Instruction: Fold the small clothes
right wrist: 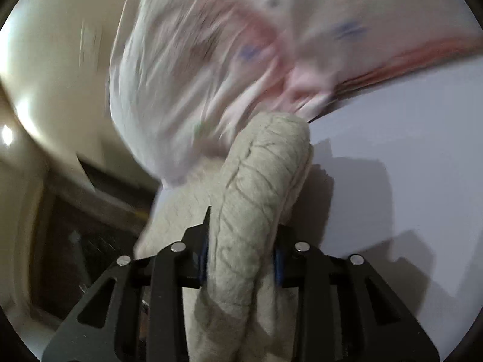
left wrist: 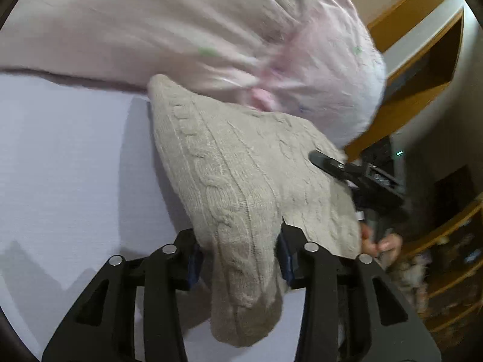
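A beige cable-knit garment [left wrist: 241,163] hangs lifted over the white table [left wrist: 66,157]. My left gripper [left wrist: 240,250] is shut on its near edge, with knit bunched between the jaws. My right gripper [right wrist: 240,256] is shut on another bunched part of the same knit [right wrist: 250,199]. In the left wrist view the right gripper [left wrist: 356,172] shows at the garment's right side, with the holding hand [left wrist: 383,244] below it. A pale pink garment [left wrist: 211,30] with small printed marks lies behind the knit and is blurred in the right wrist view [right wrist: 211,60].
The white table surface [right wrist: 392,150] spreads under both grippers. Wooden shelving [left wrist: 422,60] and a cluttered shelf [left wrist: 452,256] stand to the right of the table. A cream wall [right wrist: 54,75] and dark furniture [right wrist: 84,241] lie off the table's edge.
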### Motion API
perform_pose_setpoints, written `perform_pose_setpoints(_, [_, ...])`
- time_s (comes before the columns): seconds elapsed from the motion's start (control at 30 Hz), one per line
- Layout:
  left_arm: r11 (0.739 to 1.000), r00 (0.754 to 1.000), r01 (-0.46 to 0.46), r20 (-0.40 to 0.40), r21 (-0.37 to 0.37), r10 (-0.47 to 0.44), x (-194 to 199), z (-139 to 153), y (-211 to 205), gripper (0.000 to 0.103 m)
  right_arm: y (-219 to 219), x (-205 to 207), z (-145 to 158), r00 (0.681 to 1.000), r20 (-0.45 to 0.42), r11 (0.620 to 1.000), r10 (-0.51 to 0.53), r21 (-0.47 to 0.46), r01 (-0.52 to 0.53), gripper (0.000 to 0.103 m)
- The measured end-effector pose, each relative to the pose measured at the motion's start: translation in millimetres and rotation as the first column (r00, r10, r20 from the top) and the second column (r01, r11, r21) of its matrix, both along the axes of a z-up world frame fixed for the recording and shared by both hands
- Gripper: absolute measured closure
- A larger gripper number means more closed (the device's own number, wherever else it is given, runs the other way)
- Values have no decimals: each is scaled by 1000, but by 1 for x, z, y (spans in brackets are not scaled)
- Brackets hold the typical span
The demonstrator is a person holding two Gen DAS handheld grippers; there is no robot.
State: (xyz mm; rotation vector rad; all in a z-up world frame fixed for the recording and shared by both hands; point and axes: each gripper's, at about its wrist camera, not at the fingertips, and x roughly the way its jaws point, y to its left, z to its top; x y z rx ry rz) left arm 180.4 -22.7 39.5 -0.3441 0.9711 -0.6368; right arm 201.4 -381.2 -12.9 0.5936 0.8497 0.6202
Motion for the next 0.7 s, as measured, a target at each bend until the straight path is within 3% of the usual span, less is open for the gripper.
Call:
perform_pose_setpoints(0.03, [997,999,-34,2,63,34,0,-3,9,54,13,3,-1,1000,-11,997,9,-70,-9,61])
perform_pose_setpoints(0.1, [991,997,-80,8,107,80,-2,-6,23,50,25,2,0,1000,-1,983,-31,-179,30,47])
perform_pose_setpoints(0.17, [987,990,-129,74,96,123,-12,4,31,48,16,-7,8,995,54,981,-80,-176,88,45])
perform_pose_setpoints(0.23, [973,963,-205,198,107,181,-26,23,33,43,3,-16,15,989,98,985,-108,-124,120,42])
perform_pose_setpoints(0.27, [974,949,-211,253,77,186,-35,33,30,39,4,-15,15,989,103,985,-106,-123,119,42])
perform_pose_setpoints(0.33, [984,948,-170,282,52,149,-38,39,17,37,14,-12,9,993,88,976,-74,-200,91,69])
perform_pose_setpoints(0.4, [992,962,-98,263,77,75,-33,34,-7,37,26,-9,6,988,120,964,-100,-233,126,82])
perform_pose_setpoints(0.53, [991,971,-55,237,122,25,-22,16,-29,46,18,-8,22,952,233,938,-200,-234,255,84])
perform_pose_setpoints(0.63, [992,971,-52,237,114,24,-21,11,-28,48,21,6,1,970,131,918,-203,-319,235,82])
perform_pose_setpoints(0.7, [991,971,-57,237,124,26,-21,11,-28,49,16,9,4,967,116,914,-228,-317,254,67])
